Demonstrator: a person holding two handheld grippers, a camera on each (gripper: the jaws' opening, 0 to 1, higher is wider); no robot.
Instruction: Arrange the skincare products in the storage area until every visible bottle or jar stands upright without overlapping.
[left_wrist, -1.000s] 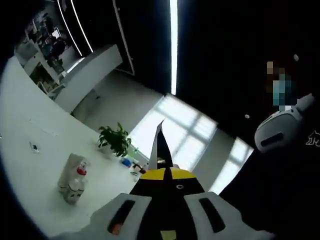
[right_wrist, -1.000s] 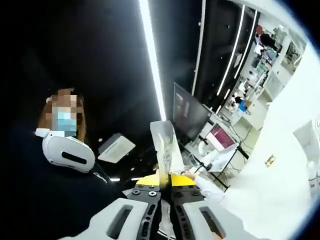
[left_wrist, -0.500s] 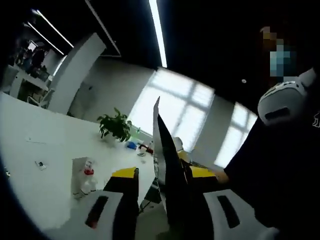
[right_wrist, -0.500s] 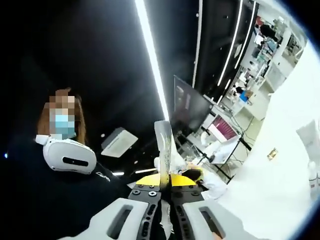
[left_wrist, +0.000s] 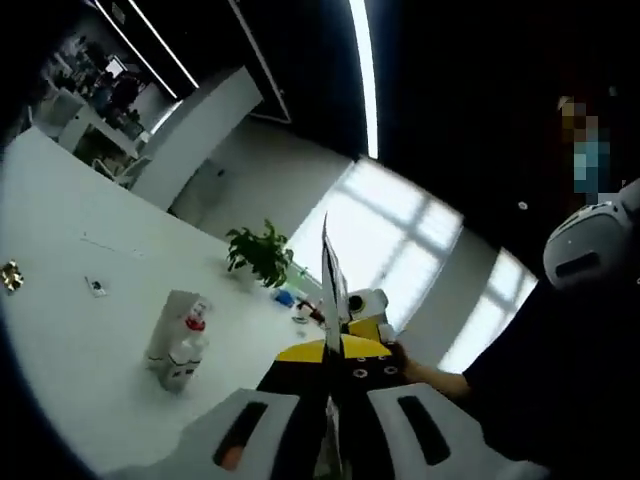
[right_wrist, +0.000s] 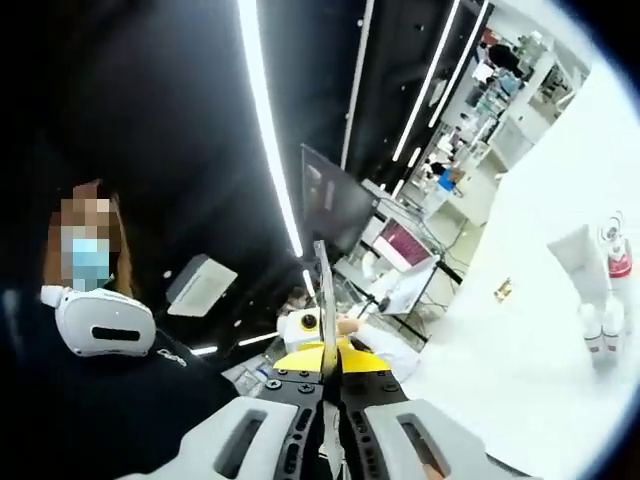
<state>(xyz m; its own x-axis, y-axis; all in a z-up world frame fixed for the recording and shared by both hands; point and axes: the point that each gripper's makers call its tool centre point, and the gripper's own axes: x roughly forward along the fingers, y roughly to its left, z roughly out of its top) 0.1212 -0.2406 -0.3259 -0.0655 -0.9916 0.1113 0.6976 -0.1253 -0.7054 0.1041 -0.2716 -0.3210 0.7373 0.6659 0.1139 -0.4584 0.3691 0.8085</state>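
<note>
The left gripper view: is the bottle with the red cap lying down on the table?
No, the bottle with the red cap stands upright on the white table, right beside a pale box.

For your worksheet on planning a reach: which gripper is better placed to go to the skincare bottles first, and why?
Probably the left gripper: in its view the bottles stand fairly near its shut jaws. In the right gripper view they sit at the far edge, away from the right gripper.

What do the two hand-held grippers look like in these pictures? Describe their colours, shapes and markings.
The left gripper has a pale grey body with dark slots, a black middle with a yellow band, and thin, pointed jaws pressed together. The right gripper is built the same way: grey shell, black block with small screws, yellow band and narrow pale jaws.
</note>
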